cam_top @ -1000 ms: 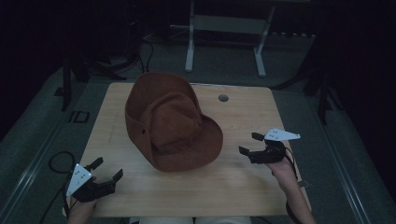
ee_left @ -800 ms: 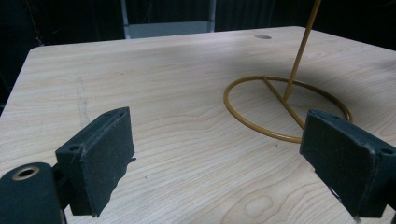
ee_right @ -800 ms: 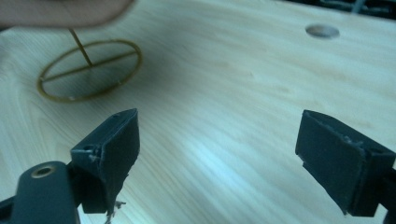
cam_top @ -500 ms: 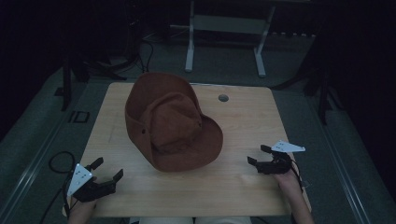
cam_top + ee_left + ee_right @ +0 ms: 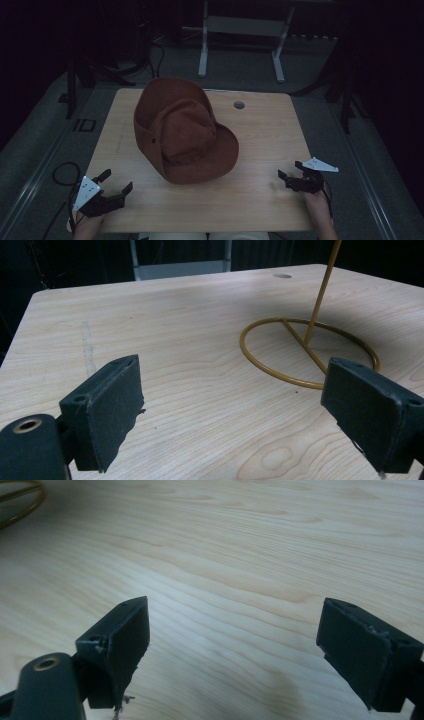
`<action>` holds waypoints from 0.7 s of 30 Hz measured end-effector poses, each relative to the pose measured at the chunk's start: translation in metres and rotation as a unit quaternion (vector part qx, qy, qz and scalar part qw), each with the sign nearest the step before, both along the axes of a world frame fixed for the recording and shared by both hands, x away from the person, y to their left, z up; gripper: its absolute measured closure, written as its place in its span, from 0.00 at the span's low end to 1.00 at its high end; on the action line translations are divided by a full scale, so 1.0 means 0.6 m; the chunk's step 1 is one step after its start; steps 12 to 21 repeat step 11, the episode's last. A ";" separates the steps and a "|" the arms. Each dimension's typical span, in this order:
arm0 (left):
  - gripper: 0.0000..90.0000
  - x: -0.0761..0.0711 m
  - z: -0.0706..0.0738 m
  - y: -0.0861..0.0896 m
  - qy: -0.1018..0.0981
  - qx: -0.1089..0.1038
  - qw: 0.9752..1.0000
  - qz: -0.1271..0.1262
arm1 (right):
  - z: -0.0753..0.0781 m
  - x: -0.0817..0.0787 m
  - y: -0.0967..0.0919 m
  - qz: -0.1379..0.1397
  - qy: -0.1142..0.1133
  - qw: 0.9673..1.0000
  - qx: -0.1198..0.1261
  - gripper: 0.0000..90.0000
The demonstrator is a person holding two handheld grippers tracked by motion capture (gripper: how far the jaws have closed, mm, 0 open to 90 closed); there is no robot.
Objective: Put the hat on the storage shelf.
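Hat (image 5: 185, 132) sits mid-worktop (image 5: 260, 200) on a wire stand (image 5: 307, 352), well apart from both tools: left tool (image 5: 115, 184) and right tool (image 5: 289, 172) rest near the front corners, jaws spread, empty.

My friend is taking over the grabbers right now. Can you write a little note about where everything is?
Left gripper: open, holding nothing, low at the near left corner of the table.
Right gripper: open, holding nothing, at the near right edge.
Brown hat: sits at the table's middle on a gold wire stand, whose ring base rests on the wood.
Done: hat is on the stand, neither gripper touching it.
Left: probably nothing, unless the hat must come off again.
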State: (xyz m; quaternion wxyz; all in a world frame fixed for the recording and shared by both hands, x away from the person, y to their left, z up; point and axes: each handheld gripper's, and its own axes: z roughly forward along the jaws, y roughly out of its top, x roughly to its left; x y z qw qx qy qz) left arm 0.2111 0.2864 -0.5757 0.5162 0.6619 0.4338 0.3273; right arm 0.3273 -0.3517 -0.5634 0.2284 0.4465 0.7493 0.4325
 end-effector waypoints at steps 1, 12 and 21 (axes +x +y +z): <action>0.12 0.000 0.000 0.000 0.000 0.000 1.000 0.000 | 0.000 0.000 0.000 0.000 0.000 1.000 0.000 0.15; 0.12 -0.003 0.000 0.001 -0.002 0.001 1.000 0.002 | -0.002 0.001 -0.009 -0.026 -0.005 1.000 0.006 0.15; 0.12 -0.003 0.000 0.001 -0.002 0.001 1.000 0.002 | -0.002 0.001 -0.009 -0.026 -0.005 1.000 0.006 0.15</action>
